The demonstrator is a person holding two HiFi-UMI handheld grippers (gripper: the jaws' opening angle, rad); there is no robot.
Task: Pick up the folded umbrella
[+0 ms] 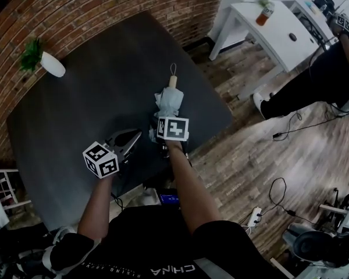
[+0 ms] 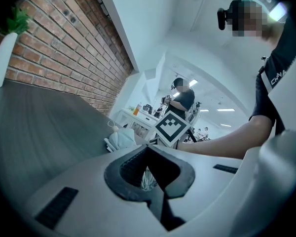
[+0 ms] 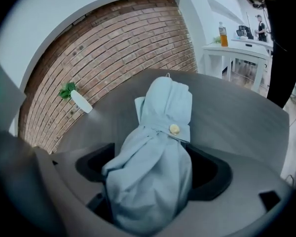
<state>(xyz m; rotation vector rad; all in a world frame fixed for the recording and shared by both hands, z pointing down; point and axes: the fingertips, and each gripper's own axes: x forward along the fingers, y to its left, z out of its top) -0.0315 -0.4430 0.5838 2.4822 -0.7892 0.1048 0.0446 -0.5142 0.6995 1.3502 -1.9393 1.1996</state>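
Right gripper [image 3: 153,174], fingers released, astride one folded umbrella [image 1: 170,97]; left gripper [image 2: 149,169] clenched, empty; desk [image 1: 75,109] bare leftward; one vase [image 1: 51,64] near far edge.

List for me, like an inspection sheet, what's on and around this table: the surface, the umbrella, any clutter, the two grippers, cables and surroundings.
Surface: dark grey table, with only two things on it.
Job's things: light blue folded umbrella lies on the table, strap buttoned, wooden handle pointing away from the person.
Clutter: white vase with a green plant, near the corner by the wall.
Grippers: left gripper shut and empty, beside the umbrella; right gripper open, jaws either side of the umbrella, not clamped.
Cables: black cables and a power strip on the wooden floor.
Surroundings: brick wall; white desk with an orange bottle; another person standing at right.
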